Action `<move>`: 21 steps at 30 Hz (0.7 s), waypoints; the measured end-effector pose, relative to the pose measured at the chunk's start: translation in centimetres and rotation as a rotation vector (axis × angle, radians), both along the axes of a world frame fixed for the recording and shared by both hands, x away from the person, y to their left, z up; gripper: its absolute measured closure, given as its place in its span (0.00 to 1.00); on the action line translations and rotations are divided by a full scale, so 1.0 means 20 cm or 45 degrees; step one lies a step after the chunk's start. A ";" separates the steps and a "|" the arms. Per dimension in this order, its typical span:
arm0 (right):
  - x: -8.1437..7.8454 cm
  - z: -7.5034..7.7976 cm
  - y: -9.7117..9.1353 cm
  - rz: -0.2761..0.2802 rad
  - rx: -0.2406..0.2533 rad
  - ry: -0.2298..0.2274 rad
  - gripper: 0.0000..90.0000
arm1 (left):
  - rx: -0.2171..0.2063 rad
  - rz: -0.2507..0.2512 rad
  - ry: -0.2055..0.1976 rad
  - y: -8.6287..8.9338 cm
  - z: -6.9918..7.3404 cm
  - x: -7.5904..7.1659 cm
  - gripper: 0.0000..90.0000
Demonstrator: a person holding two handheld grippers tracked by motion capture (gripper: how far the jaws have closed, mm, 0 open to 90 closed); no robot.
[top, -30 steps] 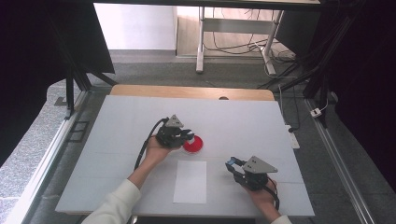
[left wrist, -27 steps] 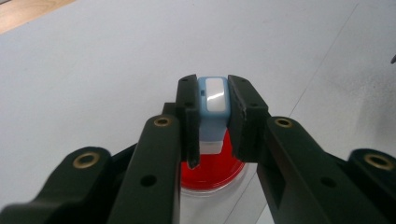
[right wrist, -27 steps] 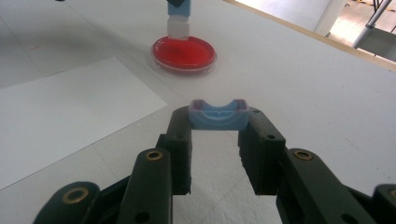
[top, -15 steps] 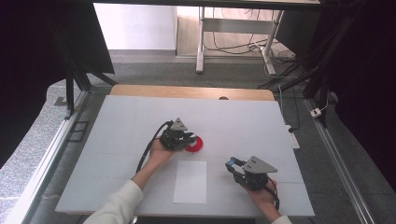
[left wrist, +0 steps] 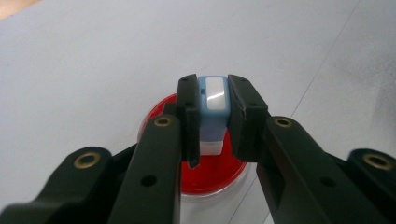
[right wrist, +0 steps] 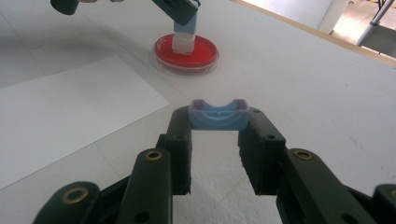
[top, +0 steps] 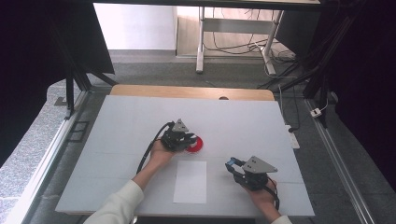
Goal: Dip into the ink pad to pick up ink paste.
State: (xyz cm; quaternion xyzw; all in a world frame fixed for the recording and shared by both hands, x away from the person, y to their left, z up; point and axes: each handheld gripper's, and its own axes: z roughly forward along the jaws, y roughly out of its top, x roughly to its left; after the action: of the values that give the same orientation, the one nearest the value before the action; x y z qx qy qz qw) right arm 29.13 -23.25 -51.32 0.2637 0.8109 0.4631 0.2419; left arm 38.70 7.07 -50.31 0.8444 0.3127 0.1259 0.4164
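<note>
Your left tongs are clamped on a small blue-and-white stamp, gripping it by its two flat sides so that it stands upright with its white foot pointing down. That foot sits in the red pad, a shallow round dish near the middle of the table; in the right gripper view the stamp looks to be touching the red surface, which reads as inking. Holding it by the sides keeps the printing face free and level.

Your right tongs are closed on the blue cap, a small open tray with a scooped rim, pinched across its width at the very tips. You keep it low over the table on the right, well apart from the pad (presumably parked out of the way until the stamp needs covering).

The white sheet lies flat at the near edge, between your two hands and just nearer than the pad. Its place makes sense: a short move from the pad brings the inked foot over it, so my guess is that pressing on the sheet comes next.
</note>
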 end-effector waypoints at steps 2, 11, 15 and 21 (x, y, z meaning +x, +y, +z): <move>0.00 0.00 0.00 -0.001 0.002 0.001 0.72 | 0.000 -0.002 0.003 0.00 0.00 0.00 0.83; 0.00 0.00 0.00 -0.001 0.000 -0.002 0.72 | 0.017 0.002 0.005 0.00 -0.01 0.00 0.84; 0.00 0.00 0.00 0.000 -0.001 0.000 0.72 | 0.017 0.002 0.007 0.00 -0.01 0.00 0.84; 0.00 0.00 0.00 0.001 -0.001 0.001 0.72 | 0.024 0.004 0.010 -0.01 -0.01 0.00 0.84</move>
State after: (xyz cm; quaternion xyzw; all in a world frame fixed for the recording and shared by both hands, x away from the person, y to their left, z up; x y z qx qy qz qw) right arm 29.07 -23.16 -51.37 0.2637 0.8112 0.4628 0.2414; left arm 38.67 6.93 -50.54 0.8483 0.3145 0.1262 0.4069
